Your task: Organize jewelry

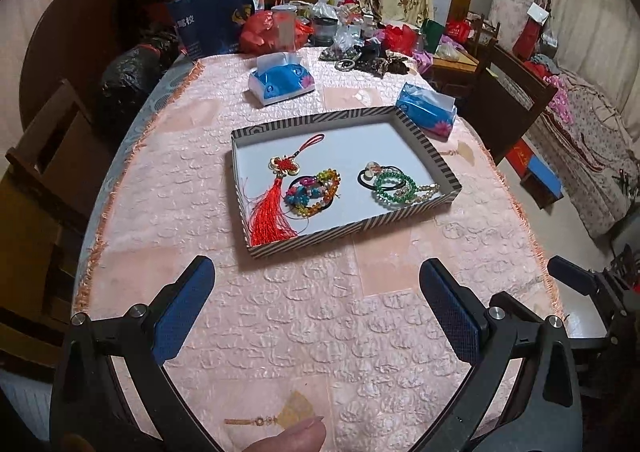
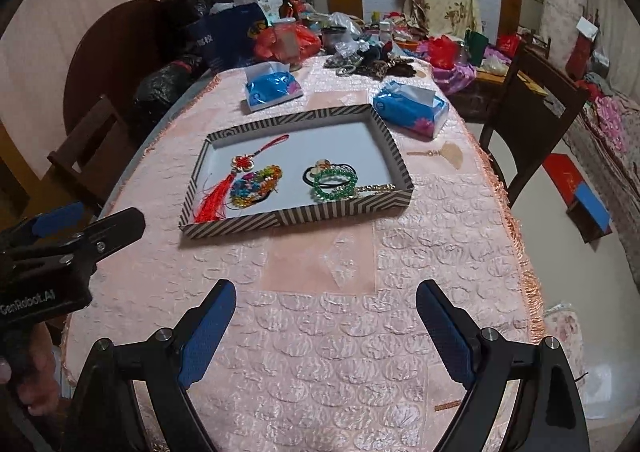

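A shallow striped tray (image 1: 348, 234) (image 2: 288, 219) with a white floor sits mid-table. Inside lie a red knot tassel (image 1: 272, 211) (image 2: 218, 193), a heap of multicoloured bead bracelets (image 1: 314, 191) (image 2: 256, 185), and green bead bracelets (image 1: 390, 185) (image 2: 334, 181) with black hair ties and a pale gold chain (image 2: 376, 187). More jewelry (image 1: 360, 59) (image 2: 360, 65) is piled at the table's far end. My left gripper (image 1: 318, 274) hangs open over the cloth short of the tray, nothing between its blue pads. My right gripper (image 2: 325, 298) is open too, equally short of the tray and holding nothing.
Two blue tissue packs (image 1: 280, 79) (image 1: 426, 109) lie behind the tray. Bags, bottles and clutter (image 1: 280, 27) crowd the far end. Wooden chairs (image 1: 40, 191) (image 2: 532, 119) stand at both sides. The pink cloth (image 2: 320, 352) hangs fringed over the table's edges.
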The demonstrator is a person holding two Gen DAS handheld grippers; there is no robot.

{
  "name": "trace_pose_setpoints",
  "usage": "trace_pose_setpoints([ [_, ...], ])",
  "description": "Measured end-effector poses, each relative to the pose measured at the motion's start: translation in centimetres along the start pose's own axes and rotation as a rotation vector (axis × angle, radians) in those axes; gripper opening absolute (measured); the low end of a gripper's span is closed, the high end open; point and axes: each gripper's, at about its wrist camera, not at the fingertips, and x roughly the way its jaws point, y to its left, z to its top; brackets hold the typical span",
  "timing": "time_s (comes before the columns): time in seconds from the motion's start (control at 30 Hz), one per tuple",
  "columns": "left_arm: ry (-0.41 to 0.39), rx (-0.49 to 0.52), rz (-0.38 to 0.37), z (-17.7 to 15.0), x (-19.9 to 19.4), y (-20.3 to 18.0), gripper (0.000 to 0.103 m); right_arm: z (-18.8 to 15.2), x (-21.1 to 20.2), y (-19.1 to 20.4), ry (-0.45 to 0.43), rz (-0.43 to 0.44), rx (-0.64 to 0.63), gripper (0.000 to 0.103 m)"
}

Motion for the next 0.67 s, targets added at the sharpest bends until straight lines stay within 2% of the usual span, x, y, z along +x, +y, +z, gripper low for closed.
trace_pose_setpoints([
  [0.23, 0.004, 0.002, -0.007, -0.32, -0.31, -0.14, 0.102, -0.05, -0.75, -0.24, -0.015, -0.028, 0.025, 0.09],
  [0.4, 0.009, -0.005, -0.015, -0.42, -0.38, -0.2, 0.102, -0.05, -0.62, 0.28, 0.024, -0.073, -0.009, 0.09],
  [0.67, 0.001, -0.044, -0.016, -0.79, -0.47, 0.0, 0.102, -0.07, -0.47, -0.21, 0.057, -0.07, -0.002, 0.09],
])
